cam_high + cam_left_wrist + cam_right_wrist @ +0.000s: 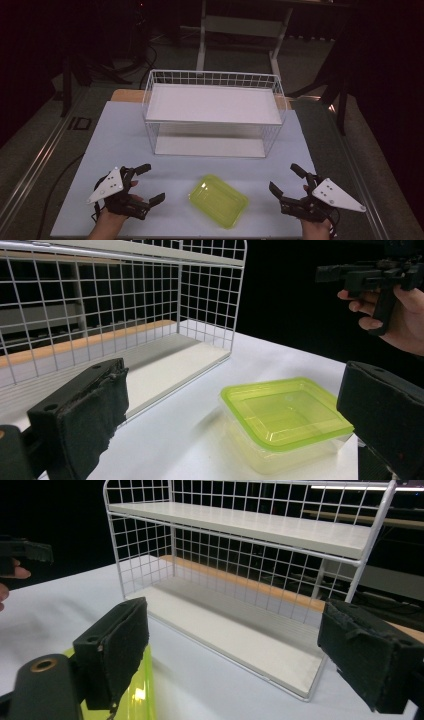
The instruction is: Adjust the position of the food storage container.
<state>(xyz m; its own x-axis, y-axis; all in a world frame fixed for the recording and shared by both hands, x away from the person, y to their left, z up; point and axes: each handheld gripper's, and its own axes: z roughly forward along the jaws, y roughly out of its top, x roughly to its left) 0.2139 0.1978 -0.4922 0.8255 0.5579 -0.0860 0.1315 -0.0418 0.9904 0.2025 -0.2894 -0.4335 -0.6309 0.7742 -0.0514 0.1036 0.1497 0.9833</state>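
Observation:
A clear box with a yellow-green lid (pixel 218 200) lies on the pale tabletop (pixel 120 135) near its front edge, between my two grippers. My left gripper (pixel 152 183) rests at the front left, open, with nothing between its jaws. At the front right my right gripper (pixel 283 178) is open and empty too. In the left gripper view the box (pixel 285 412) sits a little ahead, toward the right jaw. A sliver of its lid (pixel 137 690) peeks out beside the left jaw in the right gripper view.
A white wire rack (pixel 212 112) with two shelves stands at the middle back of the table, its open side toward me. The same rack (pixel 250 530) rises just ahead in the right gripper view. Dark floor and a table frame lie beyond.

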